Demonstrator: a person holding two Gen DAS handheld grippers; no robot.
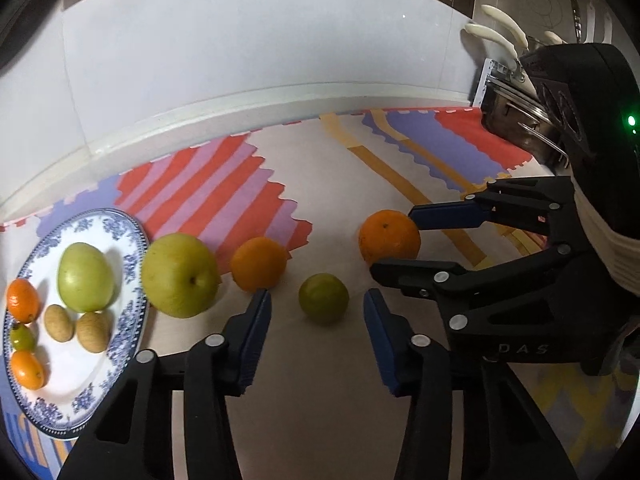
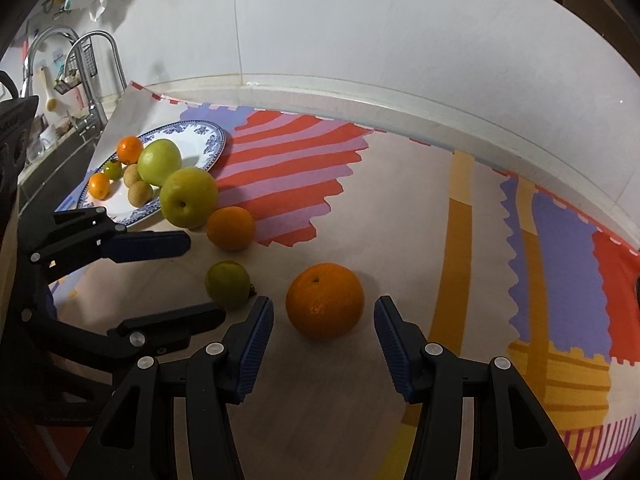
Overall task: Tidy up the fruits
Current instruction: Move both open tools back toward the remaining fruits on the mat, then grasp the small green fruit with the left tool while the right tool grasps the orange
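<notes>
Right claw (image 2: 324,322) spread, large orange (image 2: 325,301) bracketed at 12 o'clock; left claw (image 1: 316,312) spread, green citrus (image 1: 324,298) dead ahead.

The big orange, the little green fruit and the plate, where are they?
big orange (image 2: 325,301), right wrist view, middle of its peel.
little green fruit (image 1: 323,298), left wrist view, its top side.
plate (image 1: 134,276), left wrist view, blue patterned rim.

counter (image 2: 360,420): patterned mat (image 2: 280,168) over it
on mat: plate (image 1: 132,240), pear (image 1: 180,274), two oranges (image 1: 259,264) (image 1: 390,240), green citrus (image 1: 323,298)
</notes>
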